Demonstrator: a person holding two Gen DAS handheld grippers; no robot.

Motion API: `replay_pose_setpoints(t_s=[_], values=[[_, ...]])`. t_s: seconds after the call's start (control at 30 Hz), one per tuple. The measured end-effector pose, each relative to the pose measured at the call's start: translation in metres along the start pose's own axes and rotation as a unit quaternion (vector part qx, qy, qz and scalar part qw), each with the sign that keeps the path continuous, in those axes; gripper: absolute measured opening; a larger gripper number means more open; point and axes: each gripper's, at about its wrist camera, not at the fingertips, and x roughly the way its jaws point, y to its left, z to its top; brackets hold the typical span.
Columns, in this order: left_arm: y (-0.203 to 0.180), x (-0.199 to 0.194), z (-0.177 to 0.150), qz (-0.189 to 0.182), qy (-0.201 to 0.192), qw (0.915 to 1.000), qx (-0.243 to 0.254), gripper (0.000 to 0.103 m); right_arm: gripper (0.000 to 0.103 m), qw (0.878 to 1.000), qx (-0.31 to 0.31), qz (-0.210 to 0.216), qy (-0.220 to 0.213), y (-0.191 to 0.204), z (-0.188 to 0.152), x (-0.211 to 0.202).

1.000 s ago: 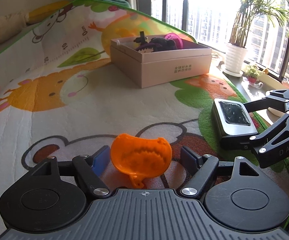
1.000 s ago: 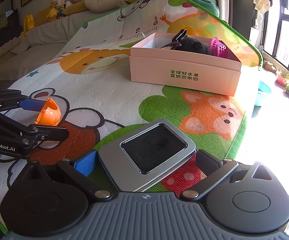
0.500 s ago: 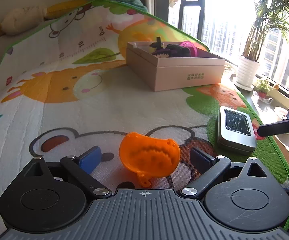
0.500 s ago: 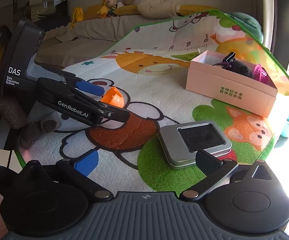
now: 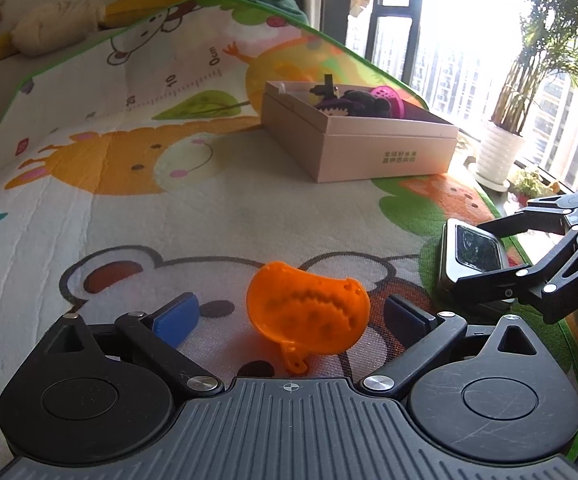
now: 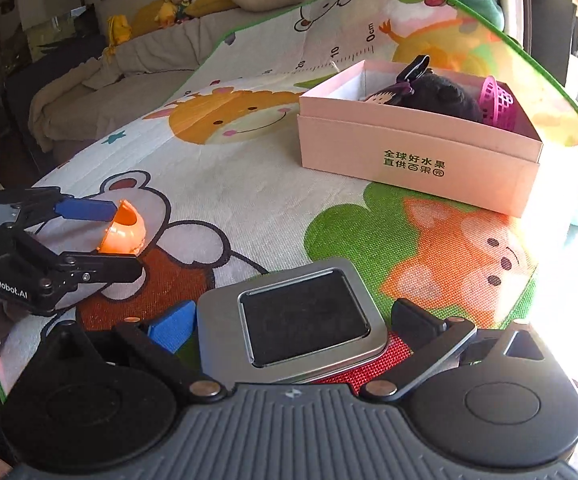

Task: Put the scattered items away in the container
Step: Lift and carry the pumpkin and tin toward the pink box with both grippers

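— What's on the play mat [image 5: 89, 208]?

— My left gripper [image 5: 289, 316] straddles the orange cup [image 5: 307, 312], spread. My right gripper [image 6: 289, 322] straddles the tin [image 6: 301, 320], spread. Box [image 6: 413, 152] at one o'clock.

— Risk?

— The cup may tip and skid; the flat tin could slip.

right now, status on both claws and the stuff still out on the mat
Left claw open around orange toy shell. Right claw open around silver tin. Both on mat, pink box ahead, path clear.

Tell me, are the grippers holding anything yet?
Nothing yet. The left gripper is open around the orange toy, and the right gripper is open around the tin.
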Motion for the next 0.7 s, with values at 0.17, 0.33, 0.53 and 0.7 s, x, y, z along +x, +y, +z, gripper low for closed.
replay_pose_setpoints(t_s=[0.17,0.33,0.53,0.7], values=[[0.002,0.000,0.000,0.001,-0.001,1.0000,-0.008,0.102,0.103,0.999,0.010,0.035,0.013,0.012,-0.008,-0.012],[0.001,0.001,0.000,0.002,0.003,1.0000,-0.007,0.102,0.103,1.000,-0.010,-0.010,0.004,0.042,-0.023,-0.023],[0.001,0.000,0.000,0.002,0.001,1.0000,-0.009,0.102,0.103,0.998,-0.014,-0.061,-0.016,0.059,-0.020,-0.011],[-0.002,0.002,0.001,-0.008,0.009,0.9999,0.007,0.102,0.092,0.997,-0.024,-0.071,-0.012,0.060,-0.018,-0.005]])
